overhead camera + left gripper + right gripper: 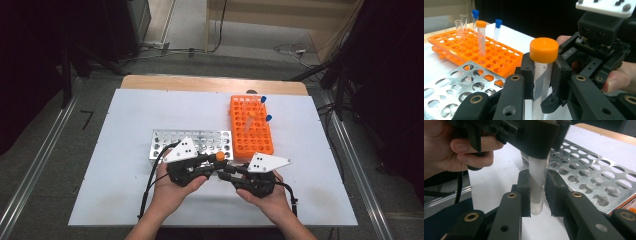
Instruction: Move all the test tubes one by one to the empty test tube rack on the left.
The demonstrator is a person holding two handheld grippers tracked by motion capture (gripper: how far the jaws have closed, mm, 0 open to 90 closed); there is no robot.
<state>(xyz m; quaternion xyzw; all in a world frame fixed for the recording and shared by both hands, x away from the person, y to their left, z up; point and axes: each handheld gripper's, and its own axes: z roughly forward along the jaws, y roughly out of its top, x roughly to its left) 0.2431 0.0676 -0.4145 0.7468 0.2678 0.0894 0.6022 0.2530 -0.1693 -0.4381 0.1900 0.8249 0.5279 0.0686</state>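
Altogether two claws [545, 75] [537, 195] grip one tube [541, 72].

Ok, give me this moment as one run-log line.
left gripper: shut on tube | right gripper: around tube's lower end | racks: metal, orange

Bright even overhead light, dark surroundings, soft shadows, near parts slightly blurred

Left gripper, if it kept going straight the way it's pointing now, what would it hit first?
Probably the right gripper, close ahead beyond the orange-capped tube that the left gripper holds; depth is hard to judge.
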